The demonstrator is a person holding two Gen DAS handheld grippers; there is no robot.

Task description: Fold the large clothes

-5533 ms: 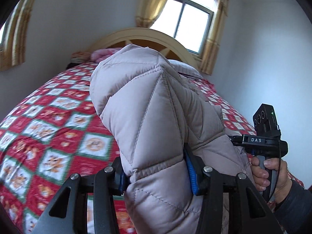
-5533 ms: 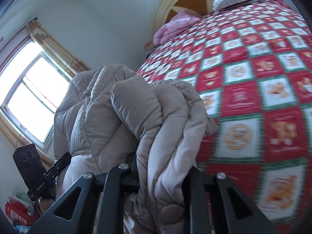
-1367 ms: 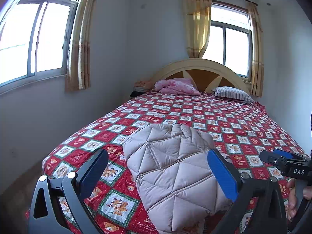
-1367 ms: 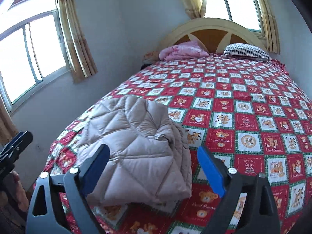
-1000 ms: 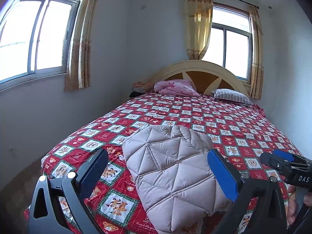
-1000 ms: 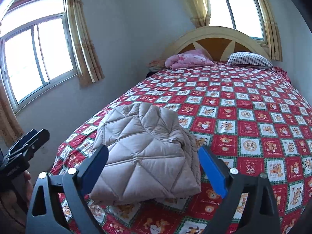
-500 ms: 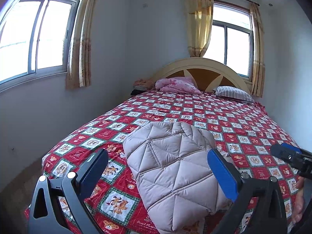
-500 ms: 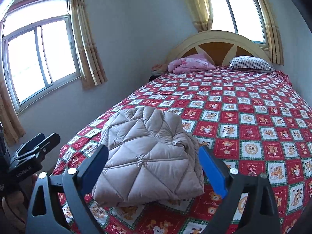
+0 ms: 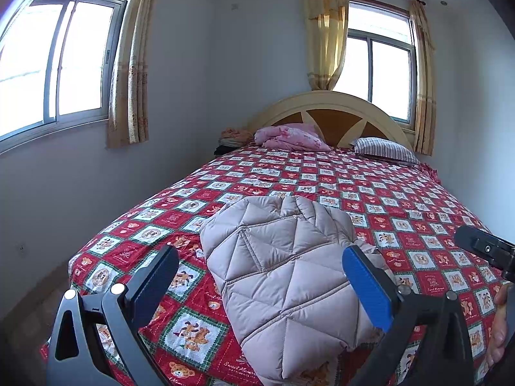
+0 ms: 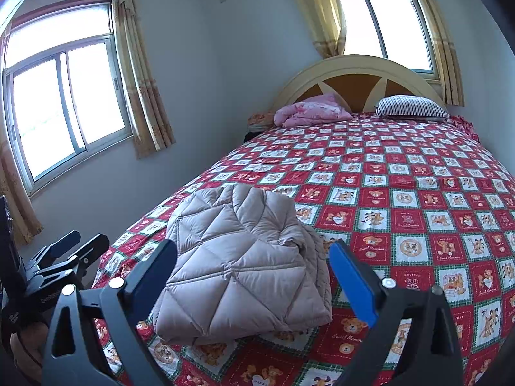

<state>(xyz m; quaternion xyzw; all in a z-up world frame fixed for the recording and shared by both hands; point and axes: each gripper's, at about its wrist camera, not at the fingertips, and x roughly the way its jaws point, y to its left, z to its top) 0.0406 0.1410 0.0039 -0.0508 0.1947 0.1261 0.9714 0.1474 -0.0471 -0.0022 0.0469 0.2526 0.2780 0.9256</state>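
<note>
A folded quilted jacket lies on the bed near its foot end, resting on the red patterned bedspread and touched by neither tool. The left gripper is spread wide and holds nothing; the jacket shows in the gap between its fingers, beyond the tips, with the blue pad of one finger covering a bit of the jacket's right edge. The right gripper is also spread wide and empty, and the jacket again sits between and beyond its fingers, nearer the dark left finger than the blue one. Far past the fingertips, at the head of the bed, a crumpled pink blanket and a striped pillow lie against the arched headboard. In the left wrist view the right gripper is cut off at the frame's right edge, with only a sliver of the hand that holds it visible. In the right wrist view the left gripper shows partly at the lower left, too dark to make out well. Small items beside the pink blanket are too blurred to tell.
</note>
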